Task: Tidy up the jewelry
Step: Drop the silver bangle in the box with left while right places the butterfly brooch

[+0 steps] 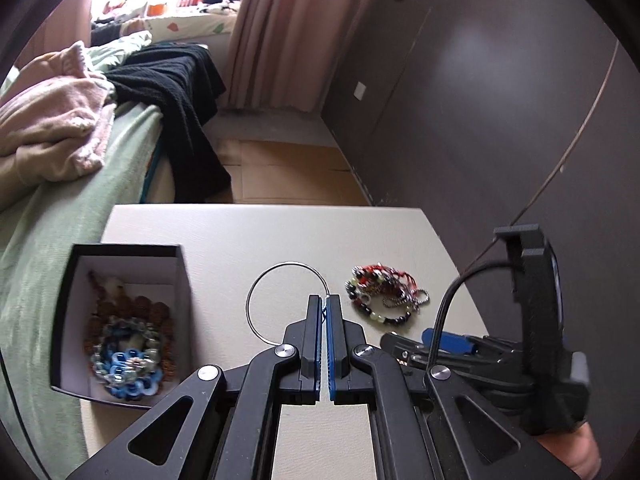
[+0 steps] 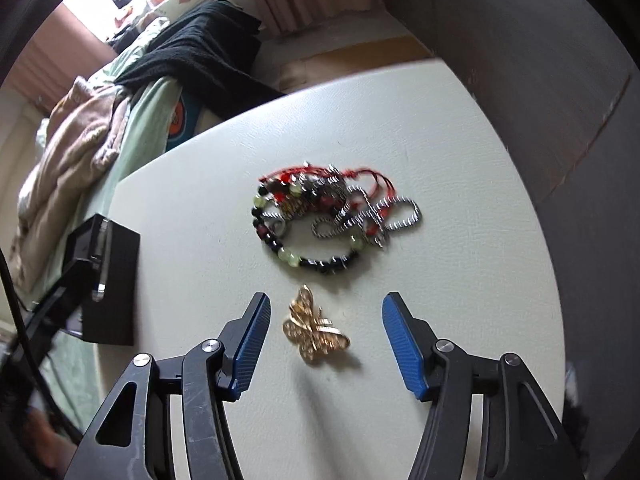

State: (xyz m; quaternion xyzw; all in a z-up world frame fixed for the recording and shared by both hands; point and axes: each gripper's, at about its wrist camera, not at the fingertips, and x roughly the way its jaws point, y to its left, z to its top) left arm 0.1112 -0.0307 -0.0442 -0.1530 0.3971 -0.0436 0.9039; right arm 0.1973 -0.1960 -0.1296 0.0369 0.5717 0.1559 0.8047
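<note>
My left gripper (image 1: 324, 304) sits at the lower middle of the left wrist view with its blue pads pressed together on a thin silver wire bangle (image 1: 256, 292), pinched where the ring meets my fingertips; the rest of the hoop arcs up and to the left, over the pale table (image 1: 248, 236). At the lower left of that view stands my open black box (image 1: 66, 300) with white inner walls, and in it lie a blue and clear bead bracelet (image 1: 128, 368) and brown beads (image 1: 140, 308) around it. To the right of my tips, apart from them, a tangled heap of jewelry (image 1: 382, 294) lies on the table: red cord, dark and pale green beads, and silver chain. At the lower right my right gripper (image 1: 444, 340) shows from the side, with a cable running to it.

In the right wrist view my right gripper (image 2: 324, 312) has its jaws standing fairly wide in the lower half of the frame, holding nothing. Between the blue pads (image 2: 402, 344), touching neither, a gold butterfly brooch (image 2: 314, 330) lies on the table. Just above it, in the middle of the frame, is the same heap, blurred by motion. At the left edge I see the black box's outer wall (image 2: 120, 288) and part of my left gripper in front of it. A bed with a green cover (image 2: 140, 132) and piled clothes fills the upper left
</note>
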